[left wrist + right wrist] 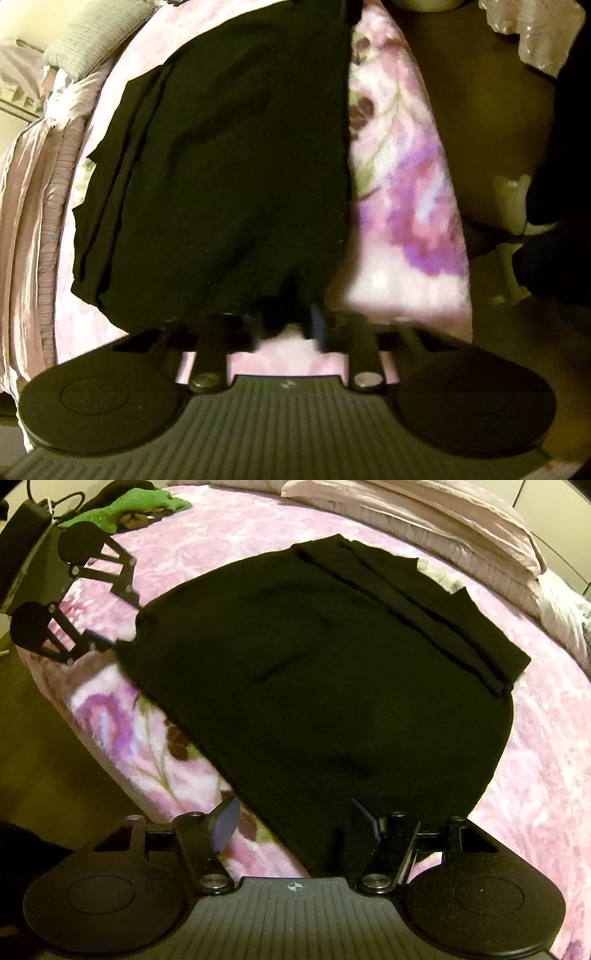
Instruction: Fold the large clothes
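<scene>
I see folded black knit garment (pixel 314 664) flat on pink floral fleece blanket (pixel 535 757), near bed edge. My left gripper (pixel 286 325) pinches its corner; right gripper (pixel 299 819), angled down, gapes over hem, unclenched.

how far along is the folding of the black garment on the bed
Partly done: the black garment already lies with folded layers along its far side. In hand: the left hand-held gripper pinches one near corner; the right hand-held gripper straddles the other, open. Left: grip and fold across.
</scene>
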Motion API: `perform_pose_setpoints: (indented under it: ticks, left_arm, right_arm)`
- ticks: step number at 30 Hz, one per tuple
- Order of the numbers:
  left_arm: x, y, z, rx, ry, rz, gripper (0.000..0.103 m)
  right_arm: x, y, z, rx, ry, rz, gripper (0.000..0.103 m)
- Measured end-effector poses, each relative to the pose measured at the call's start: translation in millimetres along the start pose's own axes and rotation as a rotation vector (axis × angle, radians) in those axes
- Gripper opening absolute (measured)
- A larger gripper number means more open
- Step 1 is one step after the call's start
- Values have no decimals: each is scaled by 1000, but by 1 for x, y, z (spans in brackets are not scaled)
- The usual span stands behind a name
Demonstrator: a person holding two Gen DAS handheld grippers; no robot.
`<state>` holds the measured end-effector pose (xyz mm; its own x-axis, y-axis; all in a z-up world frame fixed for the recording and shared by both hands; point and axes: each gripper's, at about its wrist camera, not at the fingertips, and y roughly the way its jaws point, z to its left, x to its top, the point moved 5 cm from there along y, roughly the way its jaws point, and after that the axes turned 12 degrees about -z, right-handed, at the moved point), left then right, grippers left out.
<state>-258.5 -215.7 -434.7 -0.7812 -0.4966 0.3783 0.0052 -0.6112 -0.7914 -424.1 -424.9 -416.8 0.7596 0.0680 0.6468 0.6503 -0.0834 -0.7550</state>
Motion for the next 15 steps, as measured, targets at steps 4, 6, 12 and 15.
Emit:
perform_pose_setpoints:
  ticks: [4, 6, 12, 15]
  left_arm:
    - [12, -18, 29, -4, -192, -23, 4]
    - [17, -26, 51, -5, -330, -35, 3]
    - [18, -37, 96, 7, -576, -65, 3]
    - [16, -36, 100, -3, -604, -62, 3]
  right_arm:
    - [4, 0, 12, 24, -32, -26, 64]
    - [6, 1, 26, 49, -80, -46, 64]
    - [8, 19, 57, 35, -254, -97, 64]
    - [5, 33, 56, 13, -306, -91, 64]
